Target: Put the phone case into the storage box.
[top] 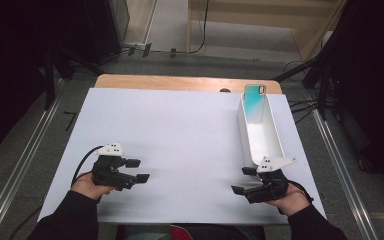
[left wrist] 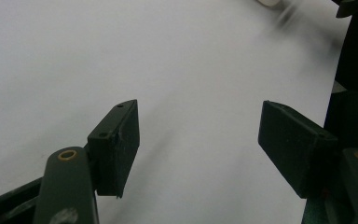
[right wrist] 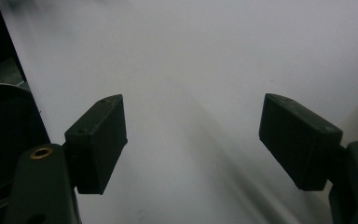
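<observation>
Two grippers rest low over a white board, both with nothing in their jaws.

The left gripper (top: pixel 139 170) and right gripper (top: pixel 243 180) stand wide apart, empty. The long white tray (top: pixel 260 135) lies just beyond the right gripper; the phone (top: pixel 254 98) at its far end is partly hidden by the tray's wall.

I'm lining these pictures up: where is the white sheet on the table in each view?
High view: the white sheet covers most of the tabletop, mid-frame.
Left gripper view: it spreads behind the two black jaws, up to a dark band at right.
Right gripper view: it spreads behind the jaws, up to a dark band at left.
Shared landmark: the sheet's near edge, probably that dark boundary.
</observation>
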